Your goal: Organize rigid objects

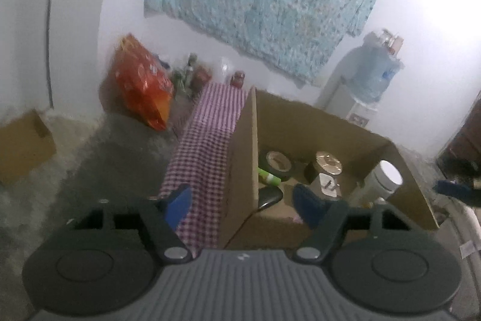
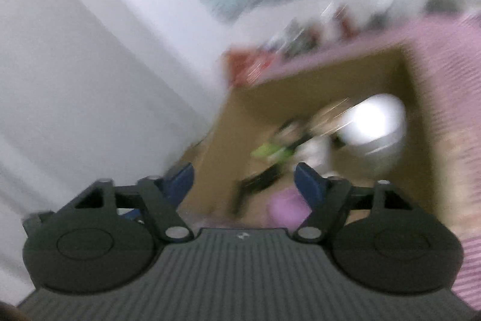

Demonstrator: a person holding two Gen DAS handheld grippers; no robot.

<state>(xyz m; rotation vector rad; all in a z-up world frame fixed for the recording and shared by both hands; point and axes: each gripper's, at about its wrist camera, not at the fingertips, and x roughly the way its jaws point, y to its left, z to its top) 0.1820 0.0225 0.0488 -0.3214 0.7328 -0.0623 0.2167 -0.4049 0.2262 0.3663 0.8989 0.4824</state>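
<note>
Both claws, left gripper (image 1: 243, 205) and right gripper (image 2: 243, 181), spread empty above cardboard box (image 1: 330, 122); next: fetch another object.

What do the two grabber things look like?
They match: each has two blue fingertip pads on black hinged arms with silver pivot pins, two round black discs, and a ribbed grey body with a tiny white mark. See the left gripper and right gripper.
</note>
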